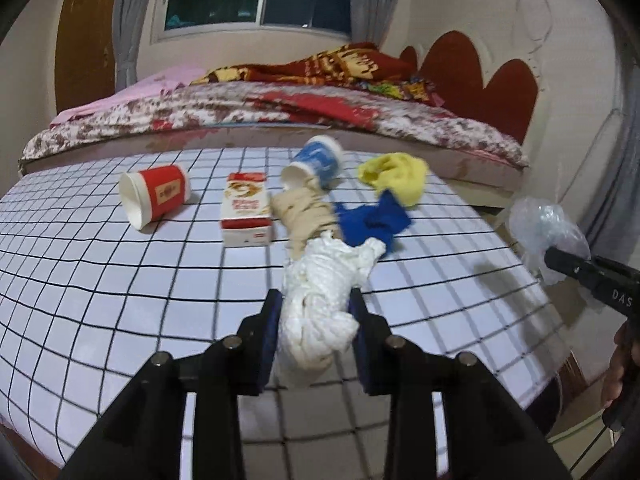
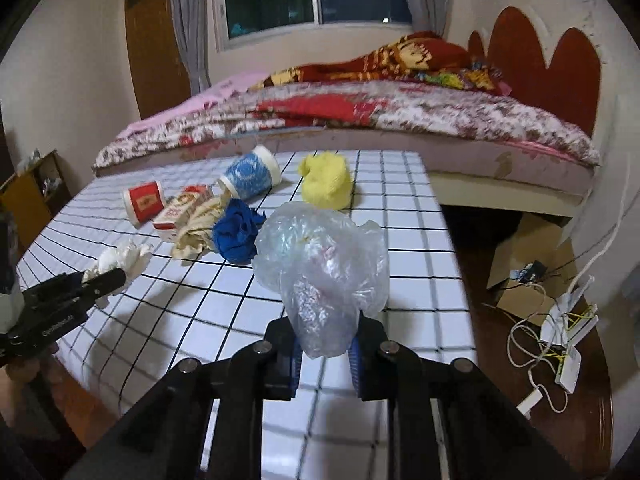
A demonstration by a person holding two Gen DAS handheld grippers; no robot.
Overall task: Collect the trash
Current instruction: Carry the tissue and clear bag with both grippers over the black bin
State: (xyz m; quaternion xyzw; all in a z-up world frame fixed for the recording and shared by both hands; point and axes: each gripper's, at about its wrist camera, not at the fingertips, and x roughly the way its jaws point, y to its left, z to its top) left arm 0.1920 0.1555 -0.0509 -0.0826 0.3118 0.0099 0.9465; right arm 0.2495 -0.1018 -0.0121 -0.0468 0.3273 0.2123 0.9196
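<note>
My left gripper (image 1: 316,304) is shut on a crumpled white tissue (image 1: 320,292) and holds it above the checked table (image 1: 120,280); it also shows in the right wrist view (image 2: 120,258). My right gripper (image 2: 326,340) is shut on a clear plastic bag (image 2: 324,264), also seen off the table's right edge in the left wrist view (image 1: 544,232). On the table lie a red paper cup (image 1: 156,196), a small red-and-white carton (image 1: 246,210), a blue paper cup (image 1: 316,162), a beige cloth (image 1: 304,216), a blue cloth (image 1: 372,220) and a yellow cloth (image 1: 396,174).
A bed (image 1: 280,112) with patterned blankets stands right behind the table. In the right wrist view a cardboard box (image 2: 524,264), white cables and adapters (image 2: 560,332) lie on the wooden floor to the right. A low shelf (image 2: 32,196) stands at the left.
</note>
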